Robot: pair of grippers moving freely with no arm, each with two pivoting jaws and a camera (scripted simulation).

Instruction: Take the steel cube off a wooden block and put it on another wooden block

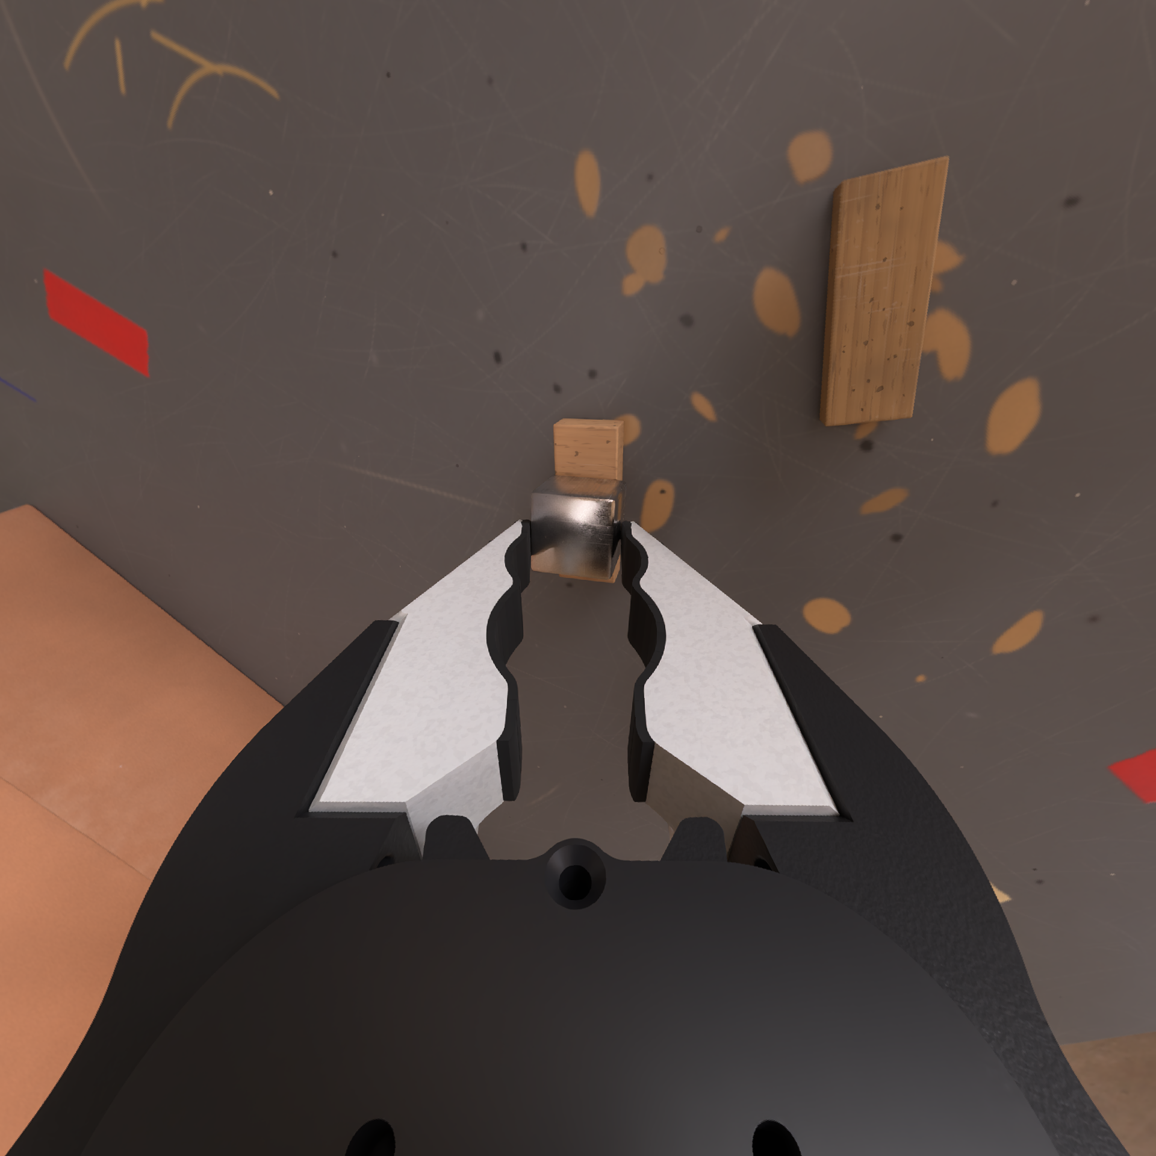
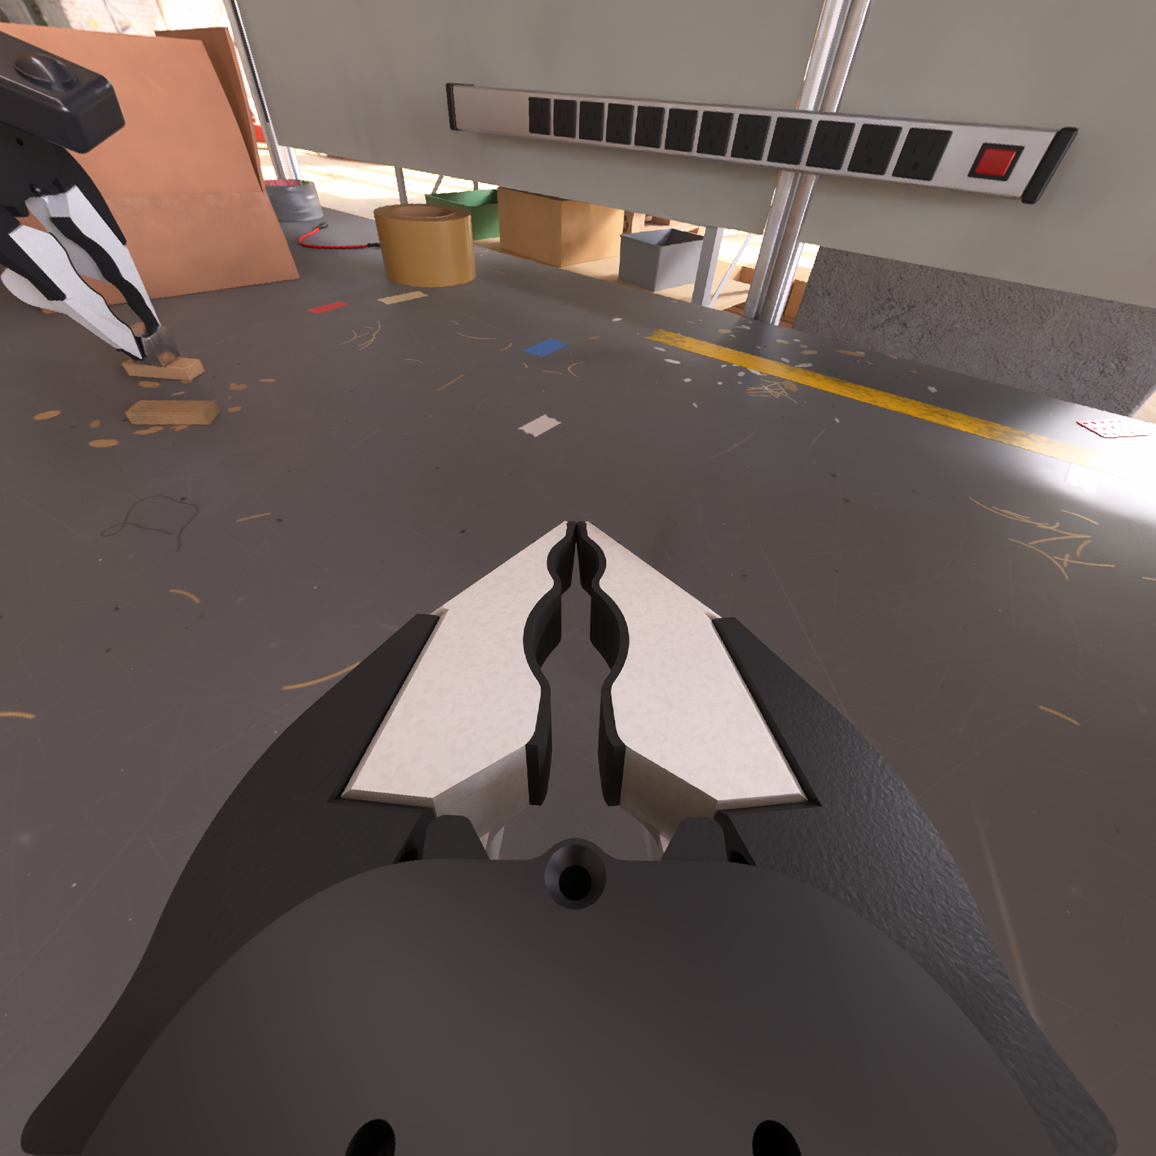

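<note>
The steel cube [image 1: 578, 519] sits on a small wooden block [image 1: 588, 453] on the dark grey table. My left gripper [image 1: 575, 538] has a fingertip against each side of the cube and is shut on it, low on the block. A second, longer wooden block [image 1: 882, 294] lies flat to the far right. In the right wrist view the left gripper [image 2: 147, 344] holds the cube [image 2: 164, 341] over its block [image 2: 169, 370], with the other block [image 2: 172, 413] just in front. My right gripper [image 2: 575, 524] is shut and empty above bare table.
A cardboard sheet [image 2: 187, 187] leans behind the left gripper and also shows in the left wrist view [image 1: 94, 688]. A tape roll [image 2: 425, 244], a red cable [image 2: 338, 241] and boxes stand at the back. A power strip [image 2: 750, 137] hangs on the wall. A yellow line [image 2: 844, 388] crosses the right side.
</note>
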